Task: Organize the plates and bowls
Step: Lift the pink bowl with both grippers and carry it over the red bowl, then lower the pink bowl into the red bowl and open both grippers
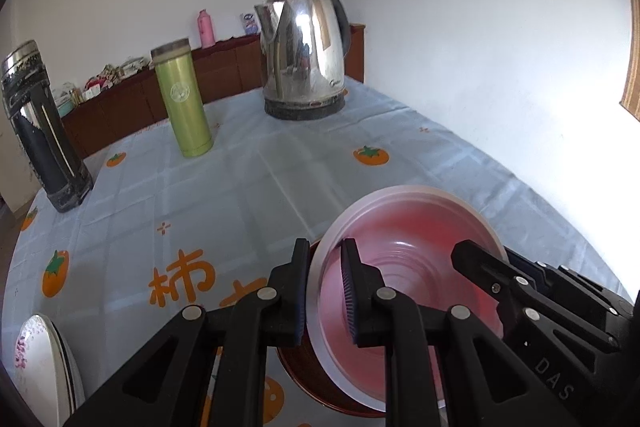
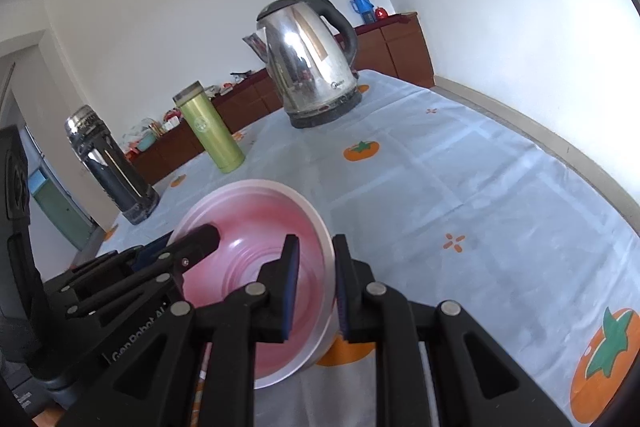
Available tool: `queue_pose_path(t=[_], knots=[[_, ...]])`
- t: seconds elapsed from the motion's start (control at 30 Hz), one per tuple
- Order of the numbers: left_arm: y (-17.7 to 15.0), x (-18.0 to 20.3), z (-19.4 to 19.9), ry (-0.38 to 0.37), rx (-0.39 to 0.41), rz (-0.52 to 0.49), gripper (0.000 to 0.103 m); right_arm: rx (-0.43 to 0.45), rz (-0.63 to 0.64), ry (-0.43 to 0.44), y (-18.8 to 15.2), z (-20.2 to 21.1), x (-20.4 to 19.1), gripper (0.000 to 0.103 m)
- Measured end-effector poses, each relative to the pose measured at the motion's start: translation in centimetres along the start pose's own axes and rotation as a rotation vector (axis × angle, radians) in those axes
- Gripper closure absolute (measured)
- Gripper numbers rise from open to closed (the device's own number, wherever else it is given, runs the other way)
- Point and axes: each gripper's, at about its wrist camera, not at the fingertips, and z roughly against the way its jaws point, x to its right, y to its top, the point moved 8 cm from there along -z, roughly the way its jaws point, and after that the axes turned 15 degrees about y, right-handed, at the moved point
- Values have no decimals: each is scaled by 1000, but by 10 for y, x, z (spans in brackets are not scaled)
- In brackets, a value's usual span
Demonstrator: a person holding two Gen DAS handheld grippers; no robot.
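Left wrist view: the pink, smooth-glazed round bowl with concentric rings sits tilted over a dark red-brown bowl on the desk. The left gripper pinches its left rim, one pad inside, one outside; the right gripper pinches the opposite rim likewise. Judged risk: the slick glaze and thin rim could slip from the ribbed pads if the two grippers pull unevenly, dropping the bowl onto the one beneath. A white patterned plate lies at the desk edge. Beyond stand a green cylindrical flask and polished steel kettle.
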Motion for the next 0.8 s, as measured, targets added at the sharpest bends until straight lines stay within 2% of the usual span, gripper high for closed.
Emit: queue_pose_path(t=[0.2, 0.3, 0.5, 0.6, 0.67, 0.7, 0.73, 0.8], knots=[[-7, -2, -21, 18, -71, 25, 85, -16, 16, -20, -2, -5, 2, 86], [-6, 0, -22, 35, -57, 12, 85, -16, 52, -49, -2, -6, 1, 86], [-6, -7, -21, 102, -32, -6, 85, -26, 47, -45, -5, -11, 3, 83], [-6, -12, -20, 107, -34, -2, 84, -11, 44, -29, -3, -9, 2, 72], [-4, -16, -14, 116, -16, 5, 79, 19, 49, -29, 0, -4, 0, 55], [-3, -18, -12, 124, -6, 6, 69, 38, 56, -33, 2, 0, -1, 52], [-3, -21, -10, 137, 6, 9, 52, 51, 63, -38, 4, 3, -2, 50], [-3, -29, -1, 169, 38, 25, 31, 75, 79, -55, 7, 8, -5, 49]])
